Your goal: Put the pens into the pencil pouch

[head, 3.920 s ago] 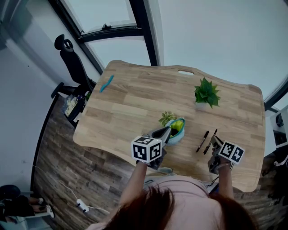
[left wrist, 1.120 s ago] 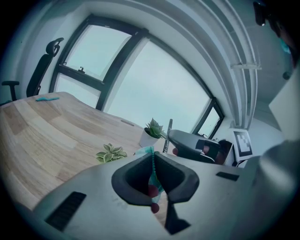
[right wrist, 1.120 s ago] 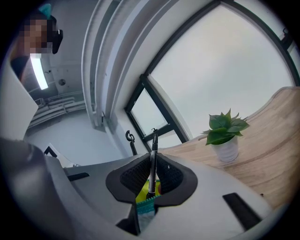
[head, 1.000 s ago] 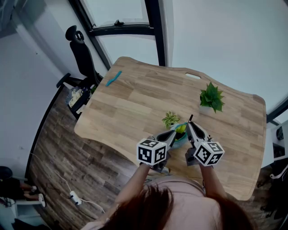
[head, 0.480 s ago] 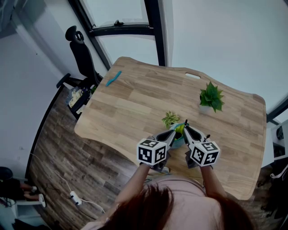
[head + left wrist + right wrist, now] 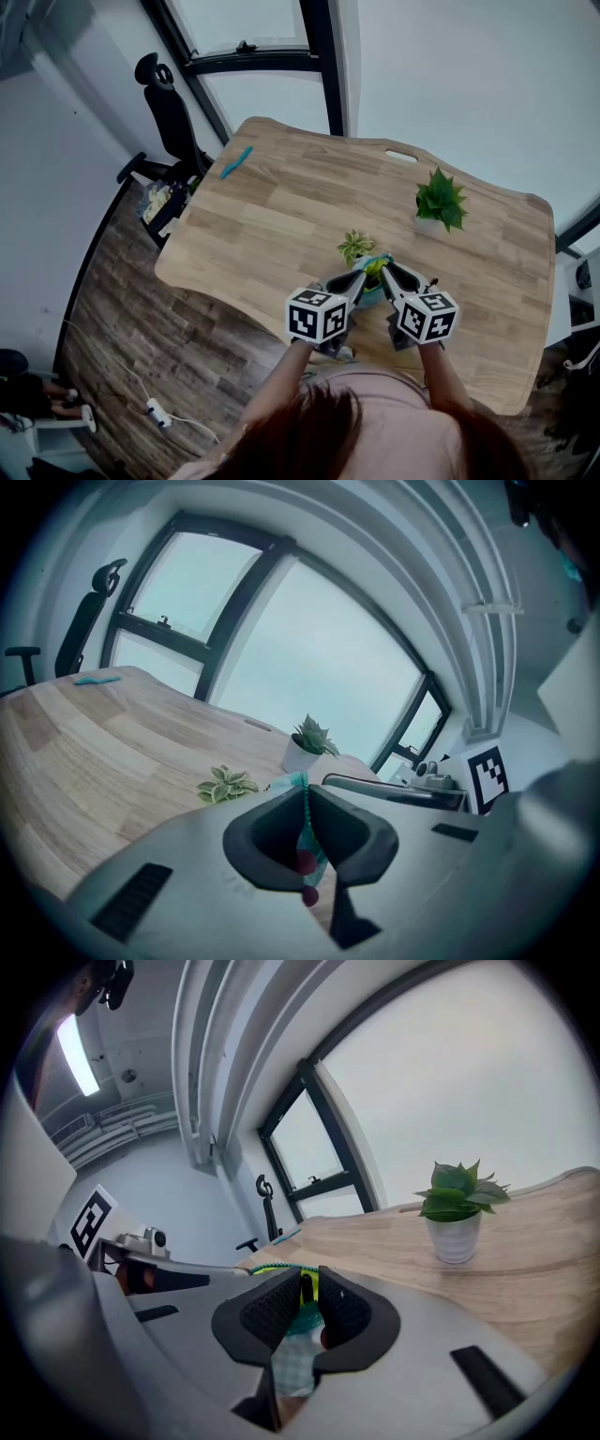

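Observation:
The teal and yellow pencil pouch (image 6: 374,280) stands near the table's front edge, between my two grippers. My left gripper (image 6: 361,275) is shut on the pouch's teal zipper edge (image 6: 302,789) and holds it up. From the right, my right gripper (image 6: 386,266) reaches the pouch mouth and is shut on a black pen (image 6: 305,1284). The pen's end points down into the yellow-lined opening (image 6: 310,1287). In the right gripper view the teal pouch fabric (image 6: 296,1324) shows just below the jaws. I see no other pen in any view.
A potted green plant (image 6: 439,202) stands at the back right of the wooden table (image 6: 281,216). Just behind the pouch sits a small variegated plant (image 6: 354,247). A teal object (image 6: 236,161) lies at the far left corner, with an office chair (image 6: 169,112) beyond it.
My right gripper left the pens on the table's right, carried one over to the pouch, then sank and tilted, bringing the raised pen down to the pouch mouth. The left gripper stayed still.

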Demonstrator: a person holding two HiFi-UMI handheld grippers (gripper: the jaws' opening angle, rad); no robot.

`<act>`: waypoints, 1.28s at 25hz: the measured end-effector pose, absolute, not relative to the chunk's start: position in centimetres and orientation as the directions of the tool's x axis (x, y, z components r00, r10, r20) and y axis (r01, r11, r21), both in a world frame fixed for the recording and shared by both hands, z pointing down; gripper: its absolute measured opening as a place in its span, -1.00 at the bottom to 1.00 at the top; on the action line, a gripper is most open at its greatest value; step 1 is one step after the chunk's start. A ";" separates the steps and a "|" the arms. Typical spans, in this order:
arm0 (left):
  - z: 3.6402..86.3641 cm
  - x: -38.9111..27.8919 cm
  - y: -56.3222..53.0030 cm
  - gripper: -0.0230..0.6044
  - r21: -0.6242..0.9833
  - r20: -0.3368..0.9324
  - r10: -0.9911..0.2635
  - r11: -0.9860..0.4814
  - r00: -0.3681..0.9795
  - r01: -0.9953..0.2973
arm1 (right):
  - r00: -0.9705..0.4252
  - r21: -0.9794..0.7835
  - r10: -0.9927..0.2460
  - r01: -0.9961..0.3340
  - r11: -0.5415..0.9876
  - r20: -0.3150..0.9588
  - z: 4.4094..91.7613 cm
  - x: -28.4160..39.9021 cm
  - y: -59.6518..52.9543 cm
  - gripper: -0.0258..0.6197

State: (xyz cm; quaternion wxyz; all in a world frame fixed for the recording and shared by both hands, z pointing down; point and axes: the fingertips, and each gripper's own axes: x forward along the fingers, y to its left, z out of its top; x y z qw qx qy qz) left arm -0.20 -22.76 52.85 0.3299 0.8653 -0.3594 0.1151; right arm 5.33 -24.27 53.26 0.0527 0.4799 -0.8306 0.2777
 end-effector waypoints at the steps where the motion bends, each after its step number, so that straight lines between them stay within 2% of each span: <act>1: 52.9 -0.2 -22.8 -0.89 0.488 0.436 -0.546 -0.524 0.715 -0.698 | -0.533 -0.413 -0.769 -0.826 0.383 0.353 53.2 5.5 -24.3 -0.82; 17: 52.8 -0.5 -22.9 -0.89 0.486 0.429 -0.560 -0.519 0.709 -0.704 | -0.483 -0.438 -0.832 -0.833 0.340 0.274 49.7 9.3 -24.3 -0.82; 32: 53.0 -0.5 -23.0 -0.89 0.484 0.434 -0.555 -0.520 0.709 -0.704 | -0.397 -0.358 -0.827 -0.897 0.259 0.397 52.6 13.9 -22.7 -0.82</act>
